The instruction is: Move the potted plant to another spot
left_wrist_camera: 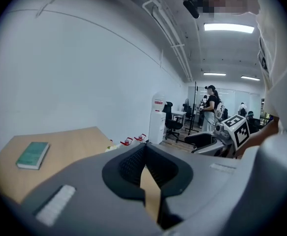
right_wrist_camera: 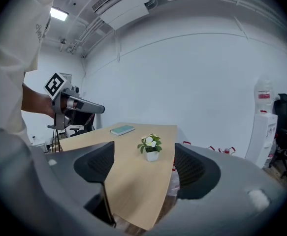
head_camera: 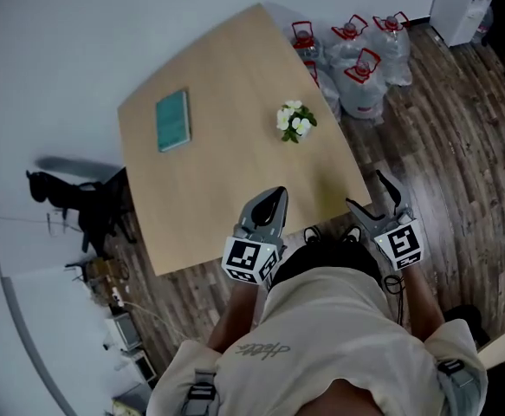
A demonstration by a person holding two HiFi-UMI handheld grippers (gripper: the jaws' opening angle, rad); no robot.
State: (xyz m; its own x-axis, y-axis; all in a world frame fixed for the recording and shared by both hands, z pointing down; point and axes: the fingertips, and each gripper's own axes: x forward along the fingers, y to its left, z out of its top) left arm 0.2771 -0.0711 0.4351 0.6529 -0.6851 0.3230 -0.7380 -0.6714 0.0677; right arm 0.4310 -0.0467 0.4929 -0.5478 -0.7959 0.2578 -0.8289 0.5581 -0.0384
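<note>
1. Small potted plant (head_camera: 294, 121) is standing upright on the wooden table (head_camera: 209, 198), nr its far right edge, well ahead of both grippers and touching neither.
2. The right gripper (head_camera: 372, 194) is hovering by the table's near right corner, jaws wide apart and empty; in its own view the plant is showing b/w them, far off.
3. The left gripper (head_camera: 275, 198) is hovering over the near edge, jaws pressed together, holding nothing.
4. A teal book (head_camera: 172, 120) is lying left of the plant; cover text and shirt print are too small to read.
</note>
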